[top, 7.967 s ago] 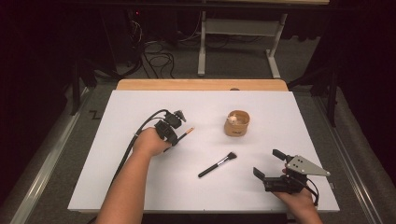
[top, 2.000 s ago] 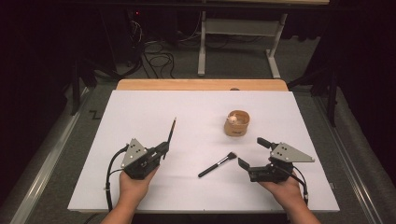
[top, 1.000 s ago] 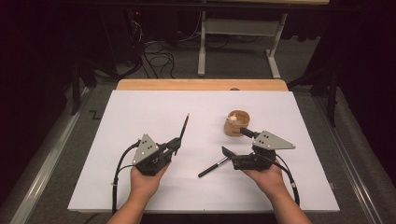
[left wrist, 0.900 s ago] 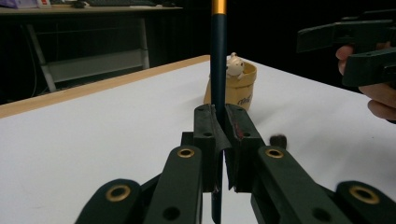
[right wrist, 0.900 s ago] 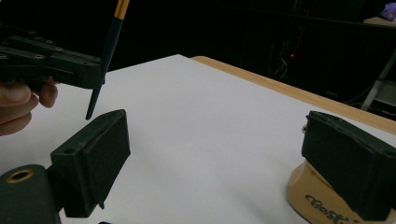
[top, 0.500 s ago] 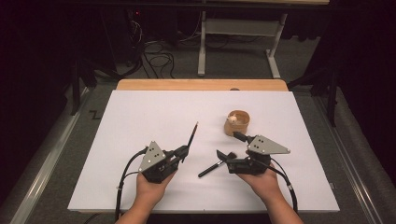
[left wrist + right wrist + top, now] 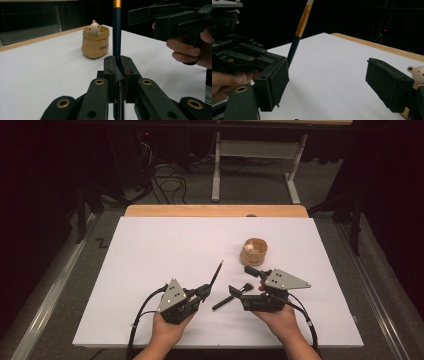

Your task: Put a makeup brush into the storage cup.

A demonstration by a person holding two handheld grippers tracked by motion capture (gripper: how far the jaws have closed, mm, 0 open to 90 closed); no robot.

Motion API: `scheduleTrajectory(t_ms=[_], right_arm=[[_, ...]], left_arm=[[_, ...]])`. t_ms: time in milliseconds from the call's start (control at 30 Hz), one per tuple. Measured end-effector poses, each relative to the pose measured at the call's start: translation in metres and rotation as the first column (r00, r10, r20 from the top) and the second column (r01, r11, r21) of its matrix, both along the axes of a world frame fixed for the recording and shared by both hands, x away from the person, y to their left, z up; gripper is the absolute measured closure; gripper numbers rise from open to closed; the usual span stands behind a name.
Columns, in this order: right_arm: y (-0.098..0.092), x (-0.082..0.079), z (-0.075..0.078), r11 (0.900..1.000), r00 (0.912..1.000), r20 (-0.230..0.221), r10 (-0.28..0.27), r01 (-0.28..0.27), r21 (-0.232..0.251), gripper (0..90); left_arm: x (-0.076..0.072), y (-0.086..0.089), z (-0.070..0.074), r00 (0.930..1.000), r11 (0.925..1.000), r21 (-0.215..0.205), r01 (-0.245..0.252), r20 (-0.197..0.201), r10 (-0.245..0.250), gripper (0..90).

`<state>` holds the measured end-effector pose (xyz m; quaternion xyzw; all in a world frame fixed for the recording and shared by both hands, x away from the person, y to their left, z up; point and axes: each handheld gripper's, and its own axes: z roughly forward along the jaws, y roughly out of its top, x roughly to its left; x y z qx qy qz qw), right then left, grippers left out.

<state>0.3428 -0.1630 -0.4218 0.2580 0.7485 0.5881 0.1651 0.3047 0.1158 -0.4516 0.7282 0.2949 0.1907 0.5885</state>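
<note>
Left gripper view has the left gripper (image 7: 117, 65) clamped tight on a thin dark brush with a gold ferrule (image 7: 116, 32), which rises beyond its fingertips. The right gripper (image 7: 246, 279) has been closing, jaws apart around a black-handled makeup brush (image 7: 233, 295) lying on the white table (image 7: 150, 250), seemingly untouched.

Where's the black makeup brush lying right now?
High view: makeup brush lies on the white table, between both grippers, its bristles between the right gripper jaws.

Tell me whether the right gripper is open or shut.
Open: the right gripper has a wide gap between its pads, which have just been closing, nothing pressed between them.
</note>
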Motion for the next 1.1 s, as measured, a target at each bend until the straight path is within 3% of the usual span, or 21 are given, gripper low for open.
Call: scheduleTrajectory(t_ms=[467, 833, 1100], right_arm=[[0.004, -0.004, 0.001, 0.999, 0.9993, -0.004, 0.036, -0.036, 0.033, 32.2], [0.007, -0.006, 0.002, 0.997, 0.9981, -0.011, 0.06, -0.06, 0.059, 44.6], [0.01, -0.005, 0.0, 0.992, 0.9956, -0.042, 0.084, -0.079, 0.099, 52.4]], left_arm=[[-0.004, -0.017, -0.009, 0.9988, 0.9987, 0.021, 0.046, -0.017, -0.045, 84.1], [-0.006, -0.021, -0.011, 0.9985, 0.9983, 0.024, 0.053, -0.015, -0.053, 84.1], [-0.008, -0.025, -0.012, 0.998, 0.9977, 0.027, 0.062, -0.013, -0.062, 84.1]])
